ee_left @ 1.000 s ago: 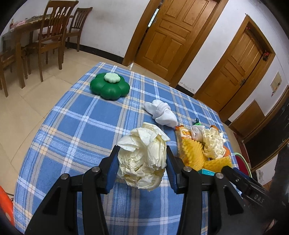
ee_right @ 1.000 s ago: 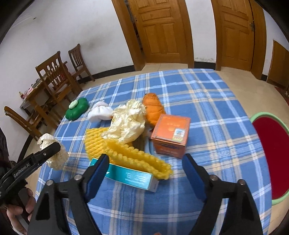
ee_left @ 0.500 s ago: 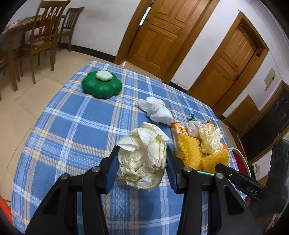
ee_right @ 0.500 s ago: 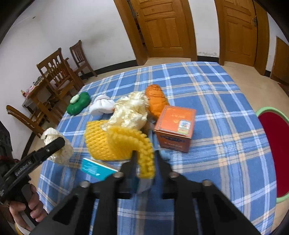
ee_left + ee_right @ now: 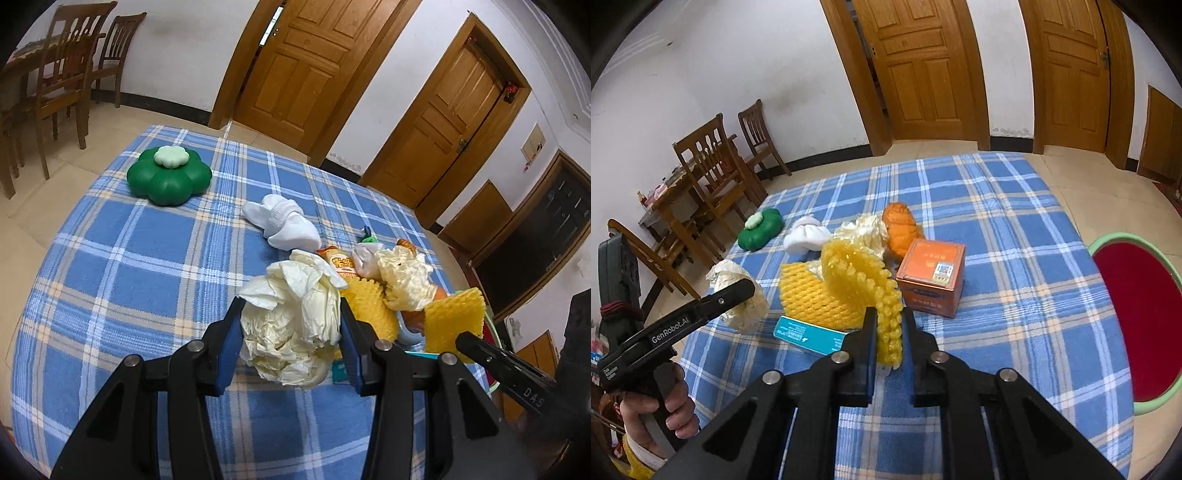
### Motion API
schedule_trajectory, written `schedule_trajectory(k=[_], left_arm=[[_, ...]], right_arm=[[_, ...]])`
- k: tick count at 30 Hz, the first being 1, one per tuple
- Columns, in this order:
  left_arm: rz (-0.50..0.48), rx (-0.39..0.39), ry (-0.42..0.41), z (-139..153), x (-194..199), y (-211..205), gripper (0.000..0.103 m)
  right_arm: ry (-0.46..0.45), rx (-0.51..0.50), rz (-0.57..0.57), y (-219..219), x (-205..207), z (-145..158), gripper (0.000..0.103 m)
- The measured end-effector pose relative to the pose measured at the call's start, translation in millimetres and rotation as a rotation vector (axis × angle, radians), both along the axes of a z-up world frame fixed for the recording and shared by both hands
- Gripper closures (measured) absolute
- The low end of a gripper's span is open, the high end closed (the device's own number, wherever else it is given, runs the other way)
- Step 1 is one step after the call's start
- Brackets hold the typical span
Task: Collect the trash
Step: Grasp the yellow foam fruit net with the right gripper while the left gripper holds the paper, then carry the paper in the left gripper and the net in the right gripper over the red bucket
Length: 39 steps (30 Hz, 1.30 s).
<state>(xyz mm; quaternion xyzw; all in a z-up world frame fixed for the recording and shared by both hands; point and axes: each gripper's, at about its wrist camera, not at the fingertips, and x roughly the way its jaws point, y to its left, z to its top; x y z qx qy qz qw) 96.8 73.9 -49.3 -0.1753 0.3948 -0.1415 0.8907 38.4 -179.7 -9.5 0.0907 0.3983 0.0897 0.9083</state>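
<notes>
My left gripper (image 5: 291, 332) is shut on a crumpled ball of cream paper (image 5: 291, 325), held just above the blue plaid table (image 5: 122, 266). The same paper ball (image 5: 738, 291) shows at the left of the right wrist view. My right gripper (image 5: 889, 325) is shut on one end of a yellow foam fruit net (image 5: 857, 280), which is lifted and folded over; the net (image 5: 454, 321) shows at right in the left wrist view. Around it lie a teal box (image 5: 809, 336), an orange carton (image 5: 932, 277), an orange bag (image 5: 901, 229) and a crumpled pale wrapper (image 5: 864, 230).
A green flower-shaped container (image 5: 168, 177) and a white sock bundle (image 5: 284, 221) sit further back on the table. A green-rimmed red bin (image 5: 1137, 317) stands at the table's right edge. Wooden chairs (image 5: 716, 173) and doors (image 5: 306, 66) lie beyond. A hand (image 5: 661, 410) grips the left tool.
My right gripper went from wide open to shut on the yellow foam net, then lifted its end off the teal box. The left gripper kept its hold on the paper ball.
</notes>
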Motion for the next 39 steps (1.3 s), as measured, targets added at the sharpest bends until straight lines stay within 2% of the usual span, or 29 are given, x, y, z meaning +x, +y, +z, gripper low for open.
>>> schedule_trajectory(k=[17,31,39], left_arm=[[-0.003,0.016,-0.071,43,-28,-25,0.055],[-0.087,0.021,-0.099,75,-30,-80,0.055],[-0.152,0.046,-0.119,88,-29,-120,0.055]], right_arm=[[-0.113,0.06,-0.034,-40,-35,36,0.09],[-0.149,0.108,-0.126,-93,-51,49,0.09],[-0.168,0.147,-0.218,-138,-68,49,0.09]])
